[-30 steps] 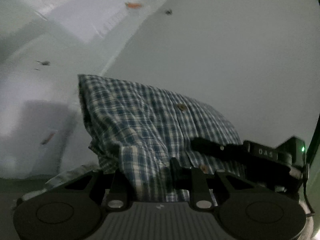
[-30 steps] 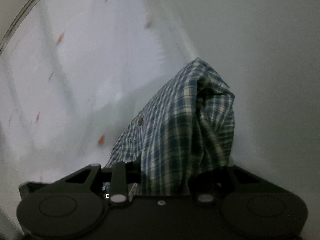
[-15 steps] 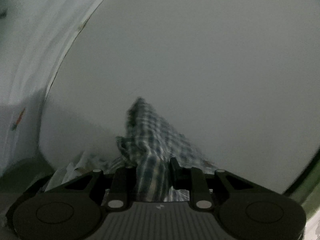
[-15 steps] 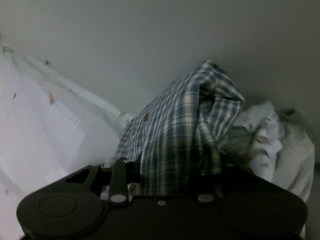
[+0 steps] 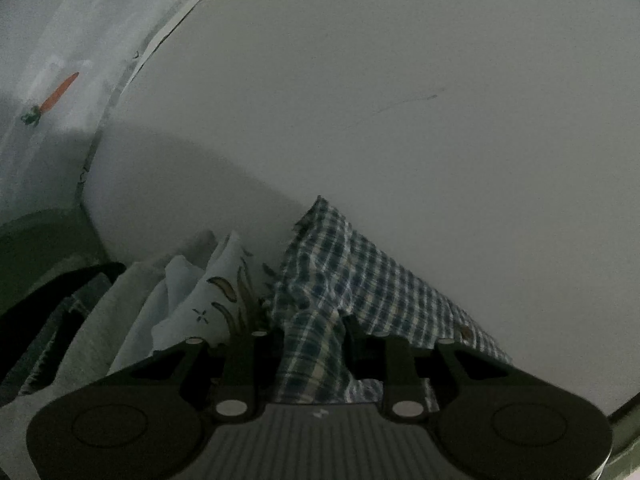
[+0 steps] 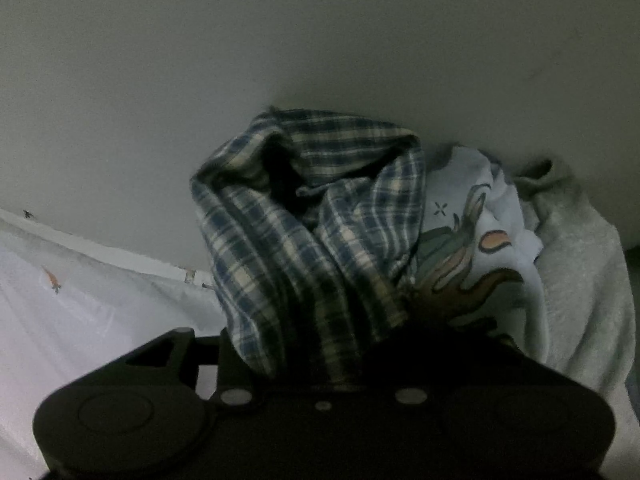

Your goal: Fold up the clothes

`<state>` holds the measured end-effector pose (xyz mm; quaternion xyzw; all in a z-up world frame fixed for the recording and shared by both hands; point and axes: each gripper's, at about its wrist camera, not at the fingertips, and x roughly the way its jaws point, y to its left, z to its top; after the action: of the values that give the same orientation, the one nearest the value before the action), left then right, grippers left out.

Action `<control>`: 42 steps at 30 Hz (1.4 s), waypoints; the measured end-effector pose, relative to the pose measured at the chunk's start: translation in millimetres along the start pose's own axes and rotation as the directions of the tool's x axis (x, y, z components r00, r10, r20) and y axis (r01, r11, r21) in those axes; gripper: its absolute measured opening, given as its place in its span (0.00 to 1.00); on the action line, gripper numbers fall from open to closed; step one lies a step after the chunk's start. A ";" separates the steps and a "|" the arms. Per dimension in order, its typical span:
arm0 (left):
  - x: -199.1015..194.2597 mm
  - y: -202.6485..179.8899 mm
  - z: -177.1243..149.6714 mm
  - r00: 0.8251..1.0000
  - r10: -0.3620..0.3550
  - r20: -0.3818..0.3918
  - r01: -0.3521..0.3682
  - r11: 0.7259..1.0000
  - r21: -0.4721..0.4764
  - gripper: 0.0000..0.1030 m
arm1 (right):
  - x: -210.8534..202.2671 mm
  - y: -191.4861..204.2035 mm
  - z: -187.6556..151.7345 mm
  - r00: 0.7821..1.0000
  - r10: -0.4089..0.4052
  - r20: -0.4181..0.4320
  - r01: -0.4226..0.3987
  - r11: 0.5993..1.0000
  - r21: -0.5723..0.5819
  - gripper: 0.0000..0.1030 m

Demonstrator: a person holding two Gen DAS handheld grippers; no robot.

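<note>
A blue and cream plaid shirt (image 5: 360, 280) hangs bunched between the fingers of my left gripper (image 5: 306, 336), whose jaws are opening while the cloth still fills the gap. In the right wrist view the same shirt (image 6: 304, 216) rises in a crumpled hump from my right gripper (image 6: 316, 344). Its jaws are opening too, with fabric packed between them and its right finger lost in shadow. The shirt sags low against a plain pale wall (image 5: 380, 100).
A white garment with a printed pattern (image 6: 472, 240) and a grey garment (image 6: 580, 272) lie heaped right beside the shirt, both also in the left wrist view (image 5: 216, 292) (image 5: 116, 304). A white sheet with small carrot prints (image 6: 80, 312) spreads on the left.
Both grippers have come down with the shirt and rolled toward level. The shirt, spread wide a second ago, is now bunched low, and the heap of other clothes has come into view.
</note>
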<state>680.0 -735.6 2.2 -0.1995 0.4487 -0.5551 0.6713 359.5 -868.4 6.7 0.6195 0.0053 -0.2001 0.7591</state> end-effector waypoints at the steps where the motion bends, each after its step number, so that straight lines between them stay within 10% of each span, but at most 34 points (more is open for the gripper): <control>1: -0.2 -0.3 1.1 1.000 0.003 0.008 -0.003 1.000 0.001 0.28 | 0.9 1.3 1.1 1.000 0.001 -0.009 -0.001 1.000 -0.001 0.40; 6: -8.2 -23.5 -2.2 0.991 0.124 0.057 -0.129 0.986 0.101 0.49 | -11.2 -6.3 17.6 0.998 0.024 -0.058 -0.021 0.999 0.051 0.52; 16: -75.3 -85.0 -36.2 0.909 0.251 0.332 -0.338 0.910 0.238 0.82 | -73.3 4.3 30.4 1.000 -0.010 -0.016 0.007 0.989 -0.148 0.88; 24: -152.2 -156.5 -141.0 0.738 0.283 0.613 -0.553 0.774 0.308 1.00 | -115.2 48.0 5.0 0.999 -0.040 0.003 0.034 0.797 -0.603 1.00; 32: -218.3 -165.3 -254.8 0.581 0.436 0.687 -0.647 0.760 0.064 1.00 | -151.9 62.8 -55.0 0.999 0.025 -0.024 -0.034 0.584 -0.811 1.00; 39: -300.4 -190.7 -363.0 0.363 0.558 0.746 -0.761 0.639 -0.108 1.00 | -212.1 66.4 -123.0 0.986 0.081 -0.147 -0.167 0.511 -0.843 1.00; 42: -336.6 -196.4 -396.5 0.305 0.594 0.744 -0.800 0.584 -0.139 1.00 | -232.9 69.3 -162.6 0.976 0.068 -0.209 -0.217 0.446 -0.868 1.00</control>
<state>248.4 -392.8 75.6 -0.0952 0.1074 -0.1285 0.9813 205.8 -635.4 93.5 0.1452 0.1109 -0.0585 0.9814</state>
